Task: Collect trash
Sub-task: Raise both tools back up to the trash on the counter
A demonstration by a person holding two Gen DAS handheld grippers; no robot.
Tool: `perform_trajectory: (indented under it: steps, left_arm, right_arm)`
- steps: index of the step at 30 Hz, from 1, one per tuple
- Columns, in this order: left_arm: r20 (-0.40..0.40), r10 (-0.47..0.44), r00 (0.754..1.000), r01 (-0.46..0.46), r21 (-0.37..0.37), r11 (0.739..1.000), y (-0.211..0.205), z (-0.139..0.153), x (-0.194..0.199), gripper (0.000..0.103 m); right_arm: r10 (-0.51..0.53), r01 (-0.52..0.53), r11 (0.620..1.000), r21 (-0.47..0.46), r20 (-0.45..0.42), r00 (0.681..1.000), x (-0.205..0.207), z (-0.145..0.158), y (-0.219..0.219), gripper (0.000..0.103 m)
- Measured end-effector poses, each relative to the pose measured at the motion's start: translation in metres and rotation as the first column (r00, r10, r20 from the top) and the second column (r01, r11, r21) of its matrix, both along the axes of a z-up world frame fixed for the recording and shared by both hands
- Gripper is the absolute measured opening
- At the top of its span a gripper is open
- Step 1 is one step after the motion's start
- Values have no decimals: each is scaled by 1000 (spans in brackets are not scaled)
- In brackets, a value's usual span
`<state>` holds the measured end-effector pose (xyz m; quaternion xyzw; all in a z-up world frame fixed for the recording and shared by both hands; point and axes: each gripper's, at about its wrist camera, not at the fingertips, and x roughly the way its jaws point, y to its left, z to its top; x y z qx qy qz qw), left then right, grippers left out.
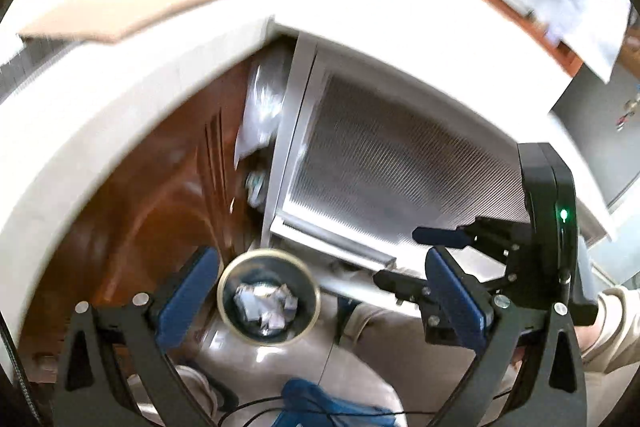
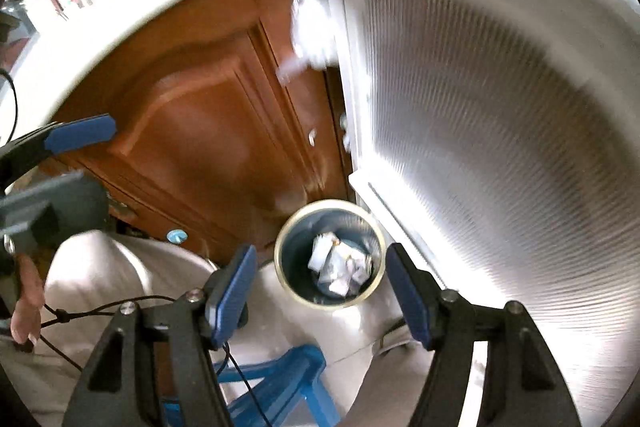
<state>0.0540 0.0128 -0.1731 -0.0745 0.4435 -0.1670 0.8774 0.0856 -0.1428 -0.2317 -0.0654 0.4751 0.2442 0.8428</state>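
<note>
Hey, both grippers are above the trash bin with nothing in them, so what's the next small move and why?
Probably swing the right gripper toward the white counter to look for more trash. Both it and the left gripper stand open and empty, and the crumpled paper already lies inside the bin.

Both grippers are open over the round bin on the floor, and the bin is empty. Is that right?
Not quite: the bin is not empty. Crumpled paper lies at its bottom, as the right wrist view shows. The rest holds: the left gripper and right gripper are both open with nothing between their fingers.
</note>
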Motion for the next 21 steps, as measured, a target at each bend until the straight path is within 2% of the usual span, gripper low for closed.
perform_trajectory:
  steps: [7,11,14,17,21]
  left_arm:
    - [136,23,990,-11,-84,996,7,74,-12,102]
    - [200,27,979,-5,-108,994,12,117,-12,102]
    - [243,29,970,-1,-114,994,16,147,-8,102]
    - [252,26,967,-3,-90,996,19,174,5,102]
    - [263,27,964,-29,3,1000,25,206,35,102]
  right_arm:
    - [10,-15,999,28,171,985,-27,82,-5,67]
    - [28,-31,999,6,272,962,-36,126,-4,67]
    - [36,-25,999,-35,359,933,-38,158,-1,67]
    - [31,-10,999,-49,437,899,-33,190,0,67]
    - [12,20,998,-63,470,883,-6,223,-2,67]
